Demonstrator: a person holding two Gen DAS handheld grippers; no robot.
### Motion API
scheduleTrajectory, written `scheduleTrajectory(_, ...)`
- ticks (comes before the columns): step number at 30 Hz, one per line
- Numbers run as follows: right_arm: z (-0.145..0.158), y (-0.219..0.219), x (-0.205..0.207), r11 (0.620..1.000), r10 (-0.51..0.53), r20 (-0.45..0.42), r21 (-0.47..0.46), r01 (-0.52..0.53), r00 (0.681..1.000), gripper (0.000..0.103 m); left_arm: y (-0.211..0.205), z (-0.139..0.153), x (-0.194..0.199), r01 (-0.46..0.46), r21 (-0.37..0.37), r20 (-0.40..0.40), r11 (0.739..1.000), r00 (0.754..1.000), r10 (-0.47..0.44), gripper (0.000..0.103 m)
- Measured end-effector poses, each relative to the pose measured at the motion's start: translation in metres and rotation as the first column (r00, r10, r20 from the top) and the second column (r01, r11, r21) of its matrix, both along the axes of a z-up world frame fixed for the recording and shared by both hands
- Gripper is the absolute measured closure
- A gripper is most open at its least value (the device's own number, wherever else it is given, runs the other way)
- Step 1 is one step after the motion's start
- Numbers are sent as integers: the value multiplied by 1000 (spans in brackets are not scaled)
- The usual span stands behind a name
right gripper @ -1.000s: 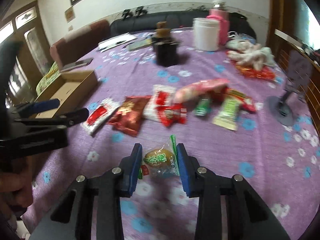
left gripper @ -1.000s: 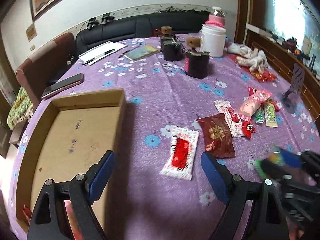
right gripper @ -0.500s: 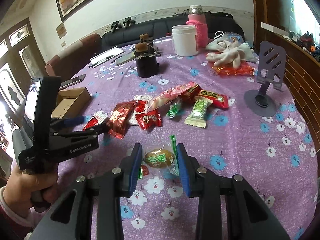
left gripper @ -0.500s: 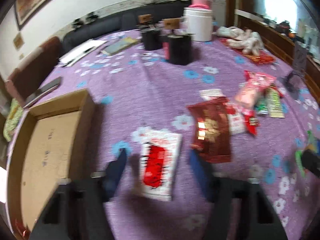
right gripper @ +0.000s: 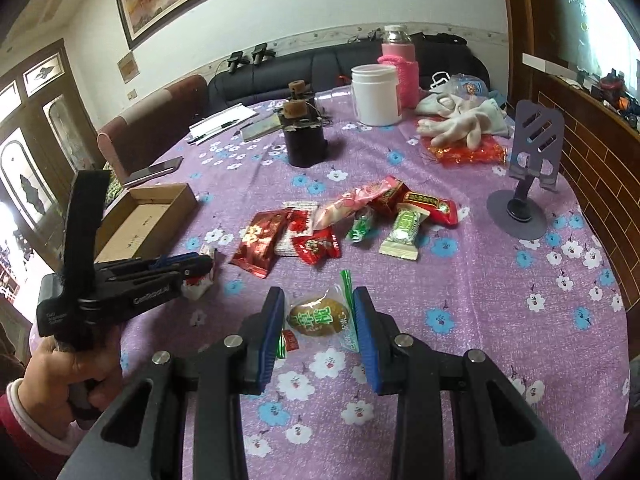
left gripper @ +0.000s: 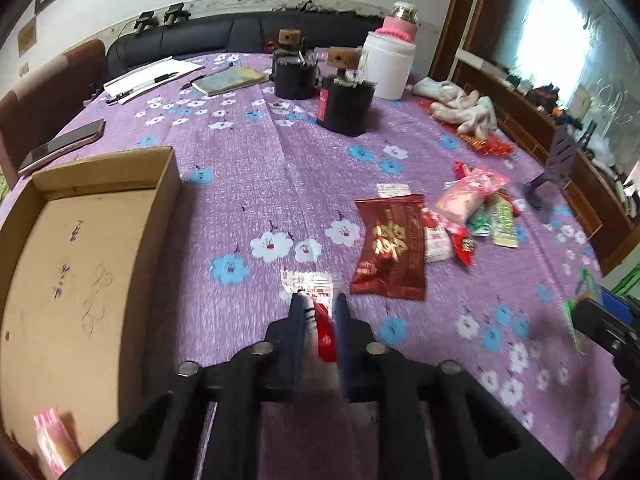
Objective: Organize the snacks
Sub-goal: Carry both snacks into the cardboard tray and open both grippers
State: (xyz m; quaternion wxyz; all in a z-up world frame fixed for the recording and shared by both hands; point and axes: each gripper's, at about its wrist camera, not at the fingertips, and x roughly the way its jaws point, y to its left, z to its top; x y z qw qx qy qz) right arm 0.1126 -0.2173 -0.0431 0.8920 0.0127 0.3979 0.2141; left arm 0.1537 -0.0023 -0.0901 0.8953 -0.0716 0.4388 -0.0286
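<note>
A: Where are we? One pink pack in the box, most snacks still in the pile mid-table.

B: Left gripper is clamped on the white-red sachet; right gripper pinches the kiwi pack.

A: Room?

B: Cloth between sachet and box is bare. We only need to clear the box wall; the table edge sits just behind the box.

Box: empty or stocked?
Nearly empty. The box shows a bare floor, with one pink packet in its near corner.
</note>
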Motion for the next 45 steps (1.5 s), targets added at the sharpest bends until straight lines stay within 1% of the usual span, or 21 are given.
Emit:
scheduleTrajectory(9,10,20,-13,998,33,30,-51,-31,999,69,4,32,-41,12,-19,75,1000,997,-11,91)
scheduleTrajectory(15,30,40,-25,990,49,89,-135,-37,995,69,10,64,-66,0,-18,148,1000,989,2,91)
scheduleTrajectory(17,37,47,-29,987,57,111,-158,-39,992,69,17,74,-74,-14,-18,169,1000,985,16,91)
scheduleTrajectory(23,53,74,-40,980,104,145,-185,-76,984,69,45,93,-95,-84,-9,226,996,970,84,91)
scheduleTrajectory(33,71,149,-62,955,237,185,-225,-194,954,69,106,96,-121,-214,-31,240,976,946,216,91)
scheduleTrajectory(39,77,188,-71,938,297,194,-241,-248,935,69,145,94,-135,-289,-42,244,956,925,290,91)
scheduleTrajectory(45,78,221,-77,922,342,201,-263,-286,918,69,171,91,-145,-339,-42,242,940,909,338,91)
